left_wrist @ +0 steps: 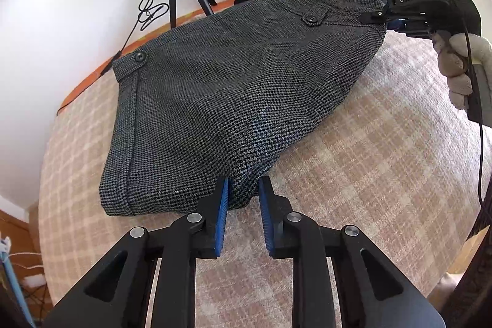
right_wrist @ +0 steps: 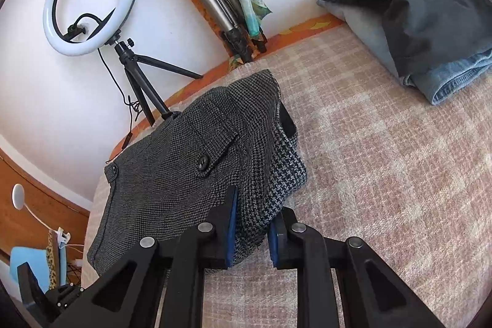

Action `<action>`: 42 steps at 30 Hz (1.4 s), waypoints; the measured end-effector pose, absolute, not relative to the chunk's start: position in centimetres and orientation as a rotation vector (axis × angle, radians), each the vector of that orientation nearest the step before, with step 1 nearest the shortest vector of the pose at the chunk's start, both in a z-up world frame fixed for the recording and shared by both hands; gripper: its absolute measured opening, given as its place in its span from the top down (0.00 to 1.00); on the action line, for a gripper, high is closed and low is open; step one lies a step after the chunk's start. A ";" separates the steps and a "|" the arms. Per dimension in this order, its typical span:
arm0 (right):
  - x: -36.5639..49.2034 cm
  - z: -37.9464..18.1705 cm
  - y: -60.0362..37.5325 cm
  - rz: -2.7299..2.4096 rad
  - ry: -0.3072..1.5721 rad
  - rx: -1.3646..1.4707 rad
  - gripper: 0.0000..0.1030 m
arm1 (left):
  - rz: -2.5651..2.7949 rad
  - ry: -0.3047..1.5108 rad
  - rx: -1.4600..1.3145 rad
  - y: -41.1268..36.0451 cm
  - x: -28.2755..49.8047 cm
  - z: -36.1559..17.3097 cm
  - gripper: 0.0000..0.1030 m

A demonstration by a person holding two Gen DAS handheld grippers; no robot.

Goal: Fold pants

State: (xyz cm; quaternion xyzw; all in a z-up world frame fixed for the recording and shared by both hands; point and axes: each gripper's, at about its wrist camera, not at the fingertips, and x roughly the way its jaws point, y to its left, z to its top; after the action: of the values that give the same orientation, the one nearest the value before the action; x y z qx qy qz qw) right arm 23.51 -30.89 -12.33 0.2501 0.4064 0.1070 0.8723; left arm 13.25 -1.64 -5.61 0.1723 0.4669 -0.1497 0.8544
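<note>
Grey houndstooth pants (left_wrist: 221,100) lie folded on a pink checked bed cover (left_wrist: 369,174), waistband with buttoned tabs toward the wall. My left gripper (left_wrist: 244,189) is closed on the near corner of the pants, cloth between its blue pads. My right gripper (right_wrist: 253,223) grips the far right corner by the waistband and lifts it a little; it shows in the left wrist view (left_wrist: 381,16), held by a gloved hand (left_wrist: 458,69). In the right wrist view the pants (right_wrist: 190,162) bunch up between the pads.
A stack of folded jeans and dark clothes (right_wrist: 412,29) lies at the back right of the bed cover (right_wrist: 384,159). A ring light on a tripod (right_wrist: 92,2) and a folded tripod (right_wrist: 215,8) stand against the white wall. The bed edge (left_wrist: 92,82) runs on the left.
</note>
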 end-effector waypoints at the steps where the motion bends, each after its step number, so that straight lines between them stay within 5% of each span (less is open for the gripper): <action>1: 23.4 -12.4 -31.0 0.229 0.851 0.522 0.81 | -0.313 0.984 0.352 -1.5 13.3 -5.5 0.78; 3: 23.2 -12.4 -31.3 0.226 0.858 0.529 0.70 | -0.304 0.974 0.290 -0.7 13.5 -4.6 0.64; 8: 22.8 -13.5 -32.1 0.209 0.880 0.608 0.53 | -0.237 0.867 0.193 0.2 15.6 -0.8 0.55; 19: 23.5 -14.5 -30.8 0.229 0.826 0.695 0.44 | -0.127 0.872 0.117 -4.5 24.5 -4.4 0.50; 30: 24.6 -14.2 -31.0 0.177 0.799 0.675 0.78 | -0.085 0.874 0.229 -6.7 25.9 -7.8 0.49; 42: 23.6 -6.2 -26.2 0.224 0.656 0.350 0.85 | -0.005 0.887 0.162 0.6 19.7 -6.1 0.49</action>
State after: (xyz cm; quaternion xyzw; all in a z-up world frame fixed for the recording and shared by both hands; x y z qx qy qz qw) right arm 23.64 -26.23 -6.24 0.1706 0.3199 0.1093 0.9255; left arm 19.72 0.62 -6.10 0.0783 0.4288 -0.0023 0.9000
